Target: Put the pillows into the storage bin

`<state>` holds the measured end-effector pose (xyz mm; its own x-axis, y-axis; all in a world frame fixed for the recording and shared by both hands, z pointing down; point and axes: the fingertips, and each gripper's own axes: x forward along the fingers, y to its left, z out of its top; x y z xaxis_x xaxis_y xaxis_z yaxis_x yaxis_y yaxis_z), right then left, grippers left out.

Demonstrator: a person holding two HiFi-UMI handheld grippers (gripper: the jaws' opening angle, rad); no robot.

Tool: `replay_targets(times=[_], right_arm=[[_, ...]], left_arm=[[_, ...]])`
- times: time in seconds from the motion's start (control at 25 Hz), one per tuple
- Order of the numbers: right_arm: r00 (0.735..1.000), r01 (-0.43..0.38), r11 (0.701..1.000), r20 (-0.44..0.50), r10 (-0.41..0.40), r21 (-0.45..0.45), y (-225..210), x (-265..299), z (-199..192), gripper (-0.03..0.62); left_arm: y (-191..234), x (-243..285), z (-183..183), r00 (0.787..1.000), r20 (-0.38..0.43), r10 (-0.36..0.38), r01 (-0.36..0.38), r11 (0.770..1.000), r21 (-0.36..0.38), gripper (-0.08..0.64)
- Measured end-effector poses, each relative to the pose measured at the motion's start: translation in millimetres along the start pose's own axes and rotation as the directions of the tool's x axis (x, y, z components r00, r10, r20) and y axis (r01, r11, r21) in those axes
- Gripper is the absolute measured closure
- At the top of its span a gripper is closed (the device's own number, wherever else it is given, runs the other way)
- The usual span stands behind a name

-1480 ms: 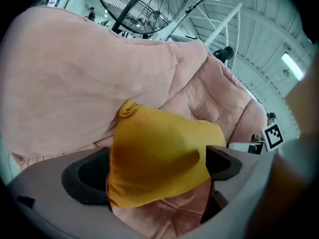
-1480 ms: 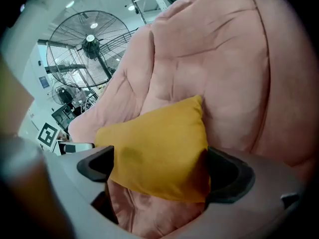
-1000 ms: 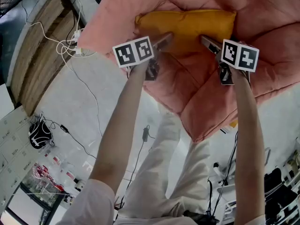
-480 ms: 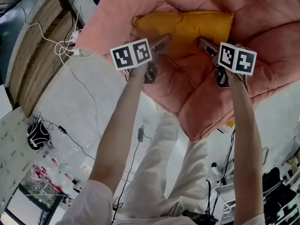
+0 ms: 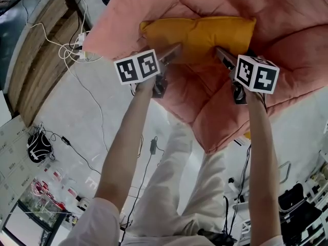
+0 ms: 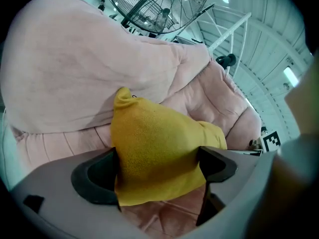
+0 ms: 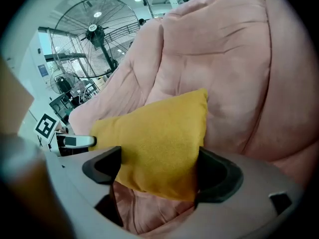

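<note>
In the head view the left gripper (image 5: 171, 53) and the right gripper (image 5: 221, 54) reach out side by side to the near edge of a yellow pillow (image 5: 200, 35), one at each lower corner; the pillow lies across a big pink quilted cushion (image 5: 287, 24) that fills the top of the picture, with pale floor (image 5: 77, 117) and loose cables (image 5: 69, 50) to the left; no storage bin shows here. In the left gripper view the jaws have just been closing and the pillow's corner (image 6: 154, 148) fills the gap between them, its fabric bulging against both dark pads (image 6: 99, 178), so this gripper is clamped on the pillow; the pink cushion (image 6: 75, 59) rises behind it, and a large fan (image 6: 154, 4) stands beyond. In the right gripper view the jaws have likewise just been closing, and the other corner (image 7: 159, 138) sits squeezed between the pads (image 7: 219, 176), a firm hold on soft stuffing; the same cushion (image 7: 224, 59) and fan (image 7: 94, 36) lie behind. The step in hand looks like the two-handed pickup of the first pillow; next it should be lifted clear of the cushion with both hands level, then carried to the bin, which must first be found, since no view shows it; a soft corner may slip if the grip loosens.
</note>
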<state>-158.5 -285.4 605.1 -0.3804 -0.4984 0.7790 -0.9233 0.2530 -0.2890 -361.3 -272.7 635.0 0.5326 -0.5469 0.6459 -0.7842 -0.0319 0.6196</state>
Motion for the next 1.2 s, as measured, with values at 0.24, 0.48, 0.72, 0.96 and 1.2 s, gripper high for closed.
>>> replay_targets(times=[0.24,0.48,0.72,0.96,1.2], right_arm=[[0.998,0.034,0.999,0.055,-0.032,-0.033,16.7,-19.9,3.8,0.108],[0.995,0.047,0.997,0.094,-0.042,-0.054,28.3,-46.4,9.8,0.11],[0.987,0.065,0.995,0.15,-0.053,-0.079,32.4,-79.3,8.7,0.11],[0.979,0.072,0.995,0.196,-0.057,-0.071,33.2,-103.2,2.0,0.11],[0.971,0.052,0.997,0.237,-0.036,-0.061,36.3,-136.4,-9.6,0.112]], left_arm=[[-3.1,-20.6,-0.1,0.999,0.035,-0.011,0.011,1.0,-0.006,0.043],[-16.8,-41.9,0.9,0.997,0.066,-0.027,0.028,1.0,-0.01,0.043],[-38.4,-61.3,-6.2,0.995,0.092,-0.046,0.046,0.999,0.004,0.044],[-55.3,-75.6,-11.7,0.993,0.109,-0.051,0.048,0.998,0.037,0.044],[-80.8,-103.5,-19.9,0.99,0.14,-0.033,0.019,0.995,0.101,0.044]])
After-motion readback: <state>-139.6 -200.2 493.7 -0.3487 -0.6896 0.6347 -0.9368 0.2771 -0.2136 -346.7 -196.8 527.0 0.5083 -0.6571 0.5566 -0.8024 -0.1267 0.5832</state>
